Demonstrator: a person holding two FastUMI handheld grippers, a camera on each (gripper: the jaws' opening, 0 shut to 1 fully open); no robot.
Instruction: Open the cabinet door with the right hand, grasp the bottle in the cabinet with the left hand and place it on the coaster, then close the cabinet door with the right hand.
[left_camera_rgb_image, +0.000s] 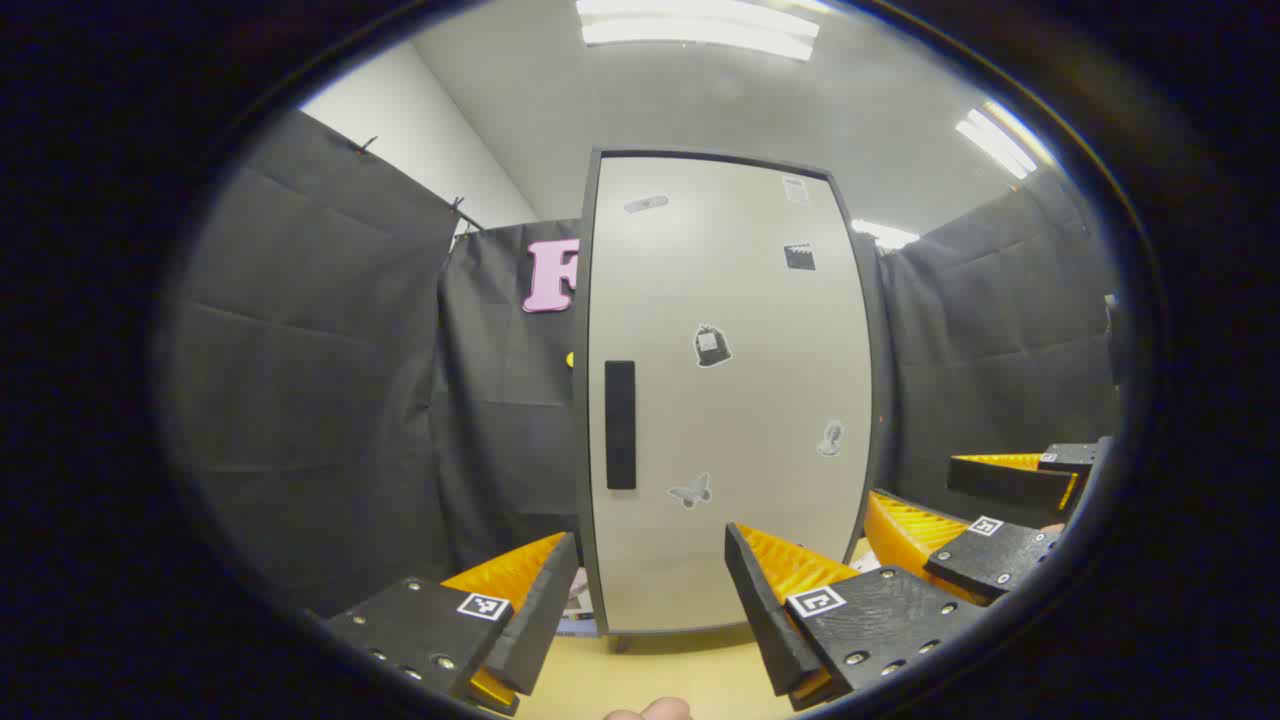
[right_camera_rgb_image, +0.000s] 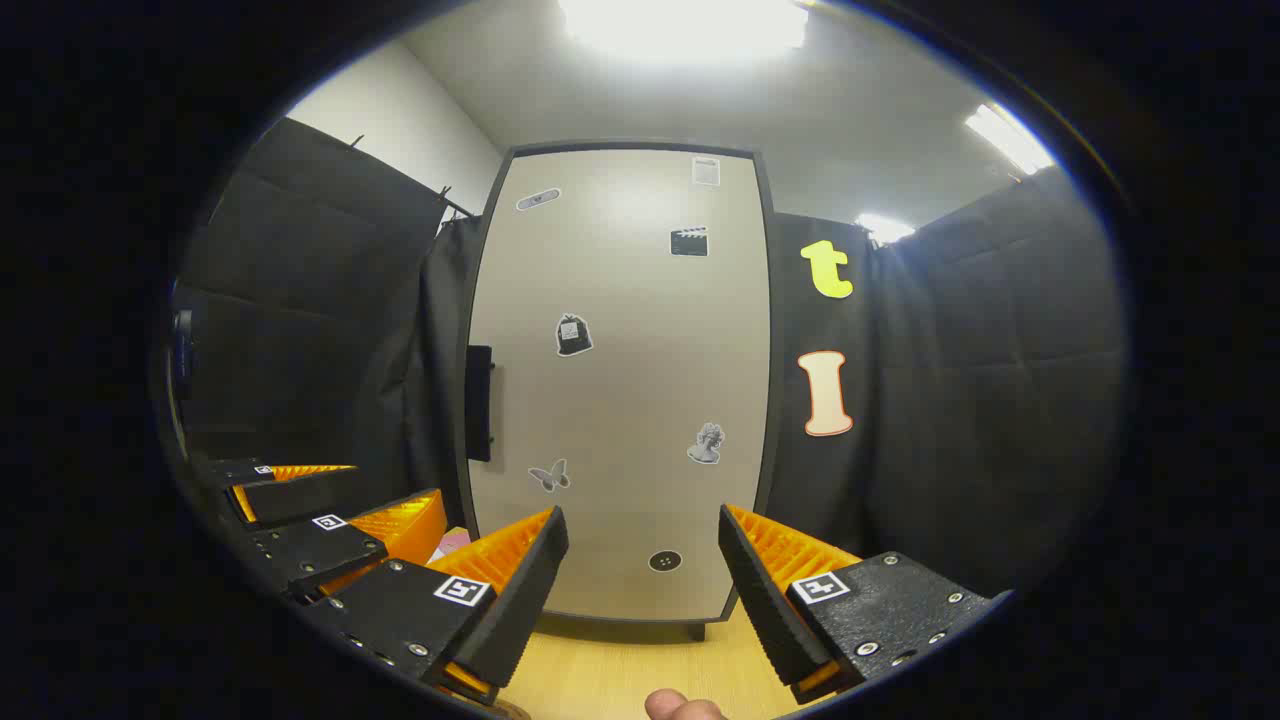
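A tall beige cabinet (left_camera_rgb_image: 730, 390) with a dark frame stands straight ahead on the wooden table, its door closed flat. A black vertical handle (left_camera_rgb_image: 620, 424) sits at the door's left edge; in the right gripper view the cabinet (right_camera_rgb_image: 620, 390) shows the same handle (right_camera_rgb_image: 479, 402) edge-on. My left gripper (left_camera_rgb_image: 650, 600) hangs open in front of the door's lower part. My right gripper (right_camera_rgb_image: 640, 580) is open too, facing the door's bottom. The right gripper (left_camera_rgb_image: 960, 515) also shows at the right of the left gripper view, and the left gripper (right_camera_rgb_image: 330, 510) at the left of the right gripper view.
Several small stickers dot the door (right_camera_rgb_image: 573, 335). The light wooden tabletop (left_camera_rgb_image: 660, 670) runs under the cabinet. Black cloth walls close in on both sides and behind. A pink item (right_camera_rgb_image: 452, 543) lies by the cabinet's left foot. A fingertip (right_camera_rgb_image: 680, 706) shows at the bottom edge.
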